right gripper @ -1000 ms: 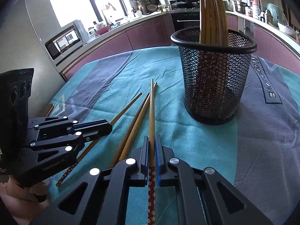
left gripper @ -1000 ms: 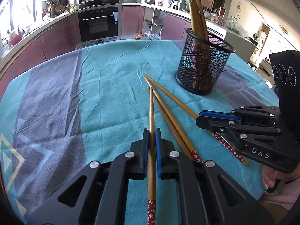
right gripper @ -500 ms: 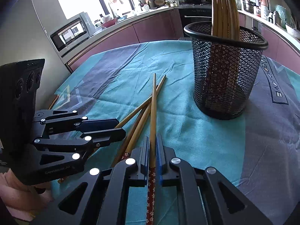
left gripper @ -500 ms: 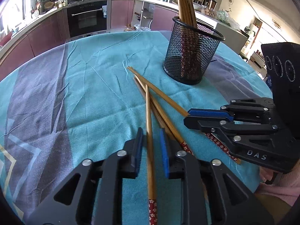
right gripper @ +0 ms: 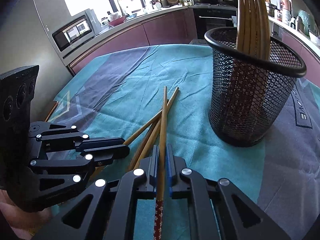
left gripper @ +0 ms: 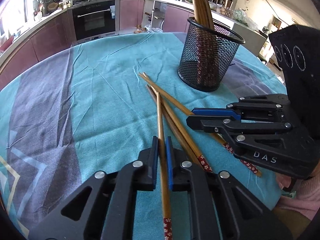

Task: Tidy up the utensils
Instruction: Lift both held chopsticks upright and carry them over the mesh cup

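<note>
The step in hand looked like picking loose chopsticks off the teal tablecloth to drop them into the black mesh holder, which already stood upright with a bundle of chopsticks in it. The right gripper was clenched on one chopstick, its plain tip pointing toward the holder and its red flowered end trailing behind the pads. The left gripper sat around another chopstick with its blue pads close either side — a thin gap showed, so I could not tell whether it truly pinched. Three more chopsticks lay crossed on the cloth between the two tools, near the holder. Next, I judged, the right tool needed to lift, tip its stick upright and lower it — flowered end down — inside the rim.
</note>
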### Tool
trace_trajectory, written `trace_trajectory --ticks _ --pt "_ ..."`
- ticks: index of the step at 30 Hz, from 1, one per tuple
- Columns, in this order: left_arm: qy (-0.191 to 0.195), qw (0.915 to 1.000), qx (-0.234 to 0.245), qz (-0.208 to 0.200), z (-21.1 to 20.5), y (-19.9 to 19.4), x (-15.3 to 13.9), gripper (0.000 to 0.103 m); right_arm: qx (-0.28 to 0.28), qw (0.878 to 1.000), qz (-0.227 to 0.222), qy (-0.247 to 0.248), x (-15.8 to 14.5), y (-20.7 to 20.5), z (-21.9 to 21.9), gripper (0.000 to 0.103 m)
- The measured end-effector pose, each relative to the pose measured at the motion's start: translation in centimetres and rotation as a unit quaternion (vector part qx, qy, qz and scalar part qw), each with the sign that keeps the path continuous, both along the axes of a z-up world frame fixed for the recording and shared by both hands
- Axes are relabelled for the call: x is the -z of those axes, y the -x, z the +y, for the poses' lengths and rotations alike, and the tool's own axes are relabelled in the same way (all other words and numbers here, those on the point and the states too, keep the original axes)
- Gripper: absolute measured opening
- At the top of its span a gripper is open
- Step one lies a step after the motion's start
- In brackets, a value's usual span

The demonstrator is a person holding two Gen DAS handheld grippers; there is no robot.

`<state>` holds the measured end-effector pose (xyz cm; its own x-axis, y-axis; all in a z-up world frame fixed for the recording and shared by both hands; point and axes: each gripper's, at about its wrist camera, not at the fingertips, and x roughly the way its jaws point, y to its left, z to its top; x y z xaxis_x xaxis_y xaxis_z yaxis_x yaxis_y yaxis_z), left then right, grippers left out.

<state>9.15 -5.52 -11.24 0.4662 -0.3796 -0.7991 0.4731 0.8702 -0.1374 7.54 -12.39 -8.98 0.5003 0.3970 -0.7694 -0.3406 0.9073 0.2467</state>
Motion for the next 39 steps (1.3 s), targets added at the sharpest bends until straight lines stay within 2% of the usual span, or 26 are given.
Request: trace_trajectory --ticks 4,12,25,39 --pt "0.002 0.9999 -0.012 -0.006 0.1 0.1 -0.3 0.007 0.005 1.000 -0.005 -0.010 -0.2 0.4 -0.6 0.006" --pt "0.024 0.9994 -0.005 -0.023 0.5 0.8 -2.1 0.007 0.004 0.999 -0.033 -0.026 -2.1 1.8 -1.7 0.006" --pt "0.092 0.9938 0.021 -0.059 1.5 1.7 -8.0 0.007 0.026 0.994 -0.096 -0.043 -6.7 3.6 -4.3 0.006" --pt "0.132 0.9852 0.034 -0.104 2.2 2.8 -12.7 0.007 0.050 0.985 -0.151 -0.060 -10.0 4.4 -7.0 0.006"
